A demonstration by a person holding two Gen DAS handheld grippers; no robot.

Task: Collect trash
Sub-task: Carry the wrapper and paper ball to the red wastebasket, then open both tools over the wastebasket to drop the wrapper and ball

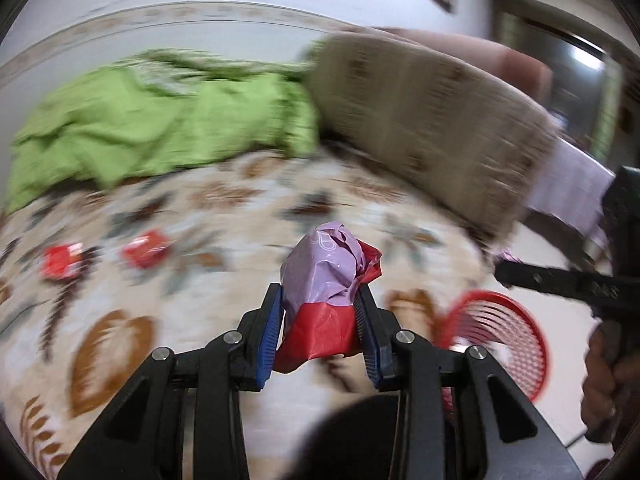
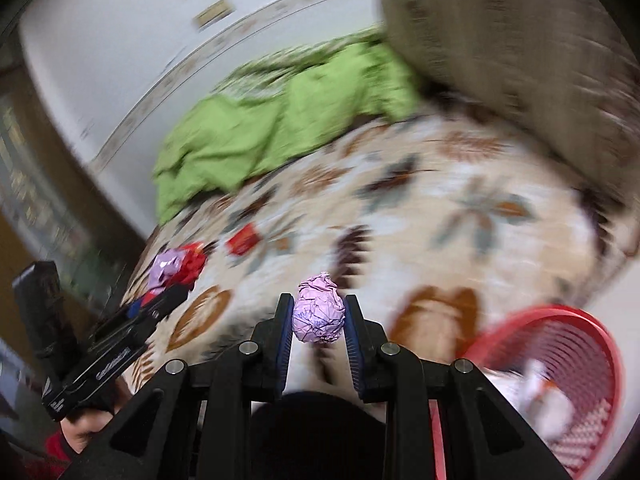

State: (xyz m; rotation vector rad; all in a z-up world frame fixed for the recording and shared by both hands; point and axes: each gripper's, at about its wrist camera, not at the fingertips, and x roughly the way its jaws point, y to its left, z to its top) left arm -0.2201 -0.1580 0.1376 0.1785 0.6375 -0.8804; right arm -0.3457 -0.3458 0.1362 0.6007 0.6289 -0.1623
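Observation:
My left gripper (image 1: 319, 300) is shut on a crumpled pink and red plastic wrapper (image 1: 324, 280), held above the leaf-patterned bedspread (image 1: 224, 208). That same gripper (image 2: 168, 294) shows at the left of the right wrist view, with the wrapper (image 2: 176, 268) at its tip. My right gripper (image 2: 318, 300) is shut on a crumpled pink paper ball (image 2: 319, 310). A red mesh basket (image 2: 568, 364) with white scraps inside sits at the lower right, beside the bed; its rim (image 1: 500, 328) also shows in the left view. Two red wrappers (image 1: 146, 248) (image 1: 62, 260) lie on the bedspread; one red wrapper (image 2: 242, 240) shows in the right view.
A green blanket (image 1: 160, 120) is bunched at the far side of the bed against the white wall. A brown patterned pillow (image 1: 432, 120) lies at the right. A person's hand (image 1: 608, 380) grips the right gripper's handle (image 1: 560, 280). Both views are motion-blurred.

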